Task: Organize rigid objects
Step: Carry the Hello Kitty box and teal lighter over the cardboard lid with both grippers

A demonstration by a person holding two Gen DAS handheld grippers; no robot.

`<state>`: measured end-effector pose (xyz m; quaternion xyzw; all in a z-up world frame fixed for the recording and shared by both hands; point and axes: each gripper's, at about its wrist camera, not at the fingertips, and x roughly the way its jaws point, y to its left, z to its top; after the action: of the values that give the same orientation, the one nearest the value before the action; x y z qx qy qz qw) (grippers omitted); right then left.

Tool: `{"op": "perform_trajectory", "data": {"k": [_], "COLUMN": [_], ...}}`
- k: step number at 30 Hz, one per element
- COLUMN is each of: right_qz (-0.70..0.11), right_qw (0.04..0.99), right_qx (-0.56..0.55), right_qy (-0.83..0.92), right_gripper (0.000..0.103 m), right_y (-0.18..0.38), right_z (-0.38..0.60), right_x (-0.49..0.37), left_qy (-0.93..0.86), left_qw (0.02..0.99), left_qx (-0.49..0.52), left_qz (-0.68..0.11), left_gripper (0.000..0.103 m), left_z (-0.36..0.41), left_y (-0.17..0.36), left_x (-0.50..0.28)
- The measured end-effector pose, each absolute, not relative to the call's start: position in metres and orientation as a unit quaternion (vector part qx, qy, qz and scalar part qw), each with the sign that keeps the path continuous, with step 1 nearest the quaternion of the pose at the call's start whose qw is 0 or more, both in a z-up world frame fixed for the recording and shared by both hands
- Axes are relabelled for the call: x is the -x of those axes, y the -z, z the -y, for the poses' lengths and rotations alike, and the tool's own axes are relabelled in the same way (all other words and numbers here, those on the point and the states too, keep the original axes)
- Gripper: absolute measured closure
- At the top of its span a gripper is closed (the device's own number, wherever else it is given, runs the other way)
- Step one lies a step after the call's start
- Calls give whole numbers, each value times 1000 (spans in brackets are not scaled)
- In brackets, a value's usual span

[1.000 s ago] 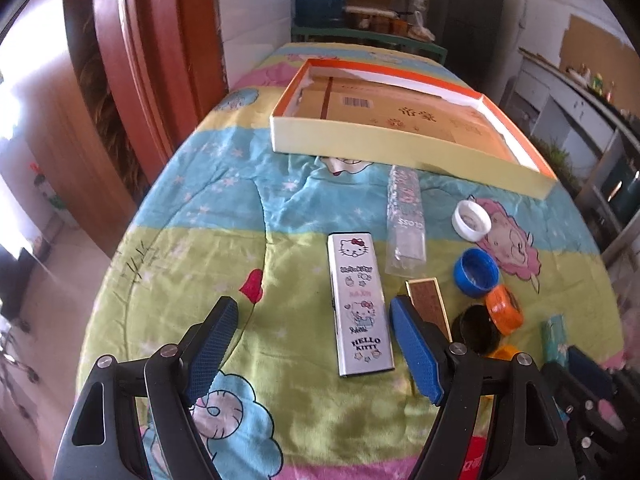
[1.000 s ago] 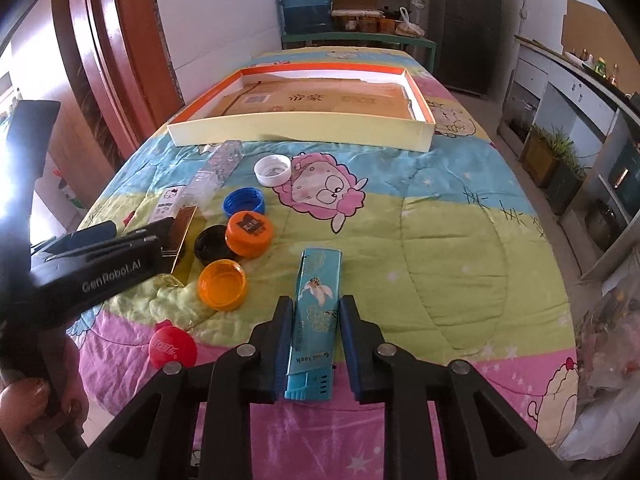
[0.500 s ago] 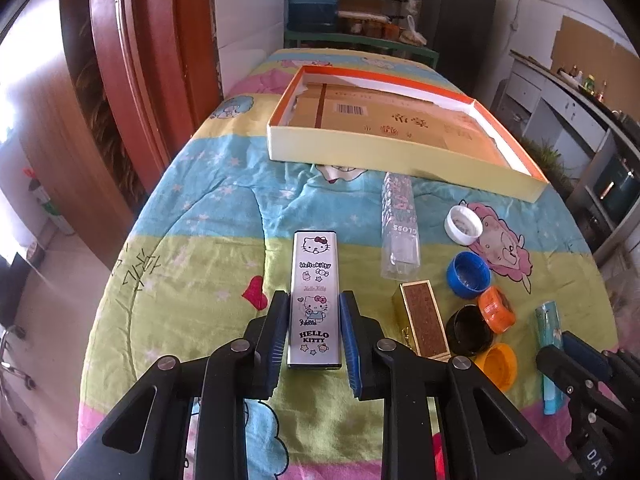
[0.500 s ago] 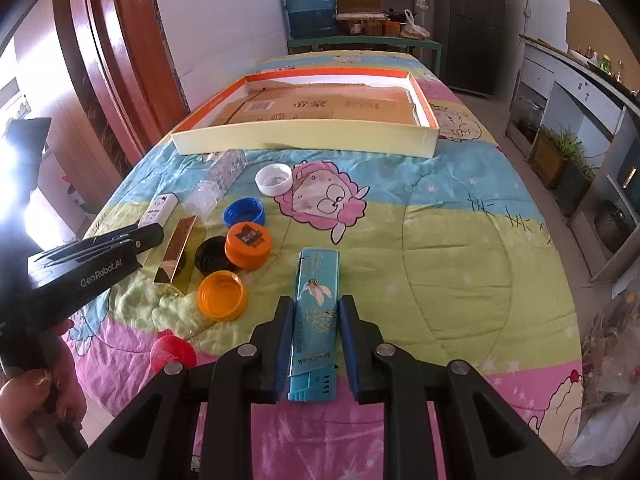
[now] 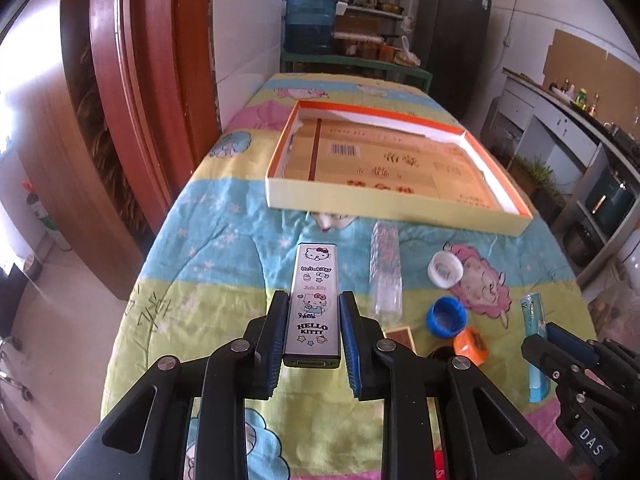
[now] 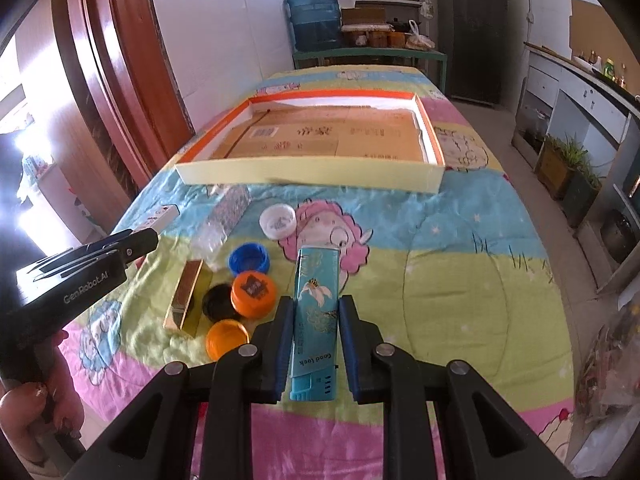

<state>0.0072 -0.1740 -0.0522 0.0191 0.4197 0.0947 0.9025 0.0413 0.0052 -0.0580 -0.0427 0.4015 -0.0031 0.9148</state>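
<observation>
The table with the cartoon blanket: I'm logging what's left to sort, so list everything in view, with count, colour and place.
Hello Kitty case: one, silver-white, clamped in the left gripper.
Lighter: one, teal, clamped in the right gripper.
Box lid: one, yellow with orange rim, cardboard-lined, far end.
Clear tube: one, transparent, before the lid.
Bottle caps: white, blue, black, two orange, clustered centre-left.
Gold box: one, left of the caps.
Blanket: one, multicoloured, covering the table.
Left gripper: shut on the case.
Right gripper: shut on the lighter.
Hand: one, holding the left gripper's handle.
</observation>
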Motion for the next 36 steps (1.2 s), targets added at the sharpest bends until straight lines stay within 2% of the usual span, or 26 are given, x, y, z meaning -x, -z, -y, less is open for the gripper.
{"op": "perform_trajectory", "data": {"k": [15,36], "right_qz": [-393,-382], "right_qw": [915,919], "right_qx": [-24,-15], "right_qy": [-92,-96], "right_gripper": [80,80], "right_y": [24,11], "right_z": [180,179], "right_x": [-36,-86], "left_qy": [30,36], "left_qw": [925,926], "left_qx": [52,48], "left_qz": [-376,-373], "left_gripper": [77,77], "left_z": [-3,10], "left_y": [26,16], "left_x": [-65,-109]}}
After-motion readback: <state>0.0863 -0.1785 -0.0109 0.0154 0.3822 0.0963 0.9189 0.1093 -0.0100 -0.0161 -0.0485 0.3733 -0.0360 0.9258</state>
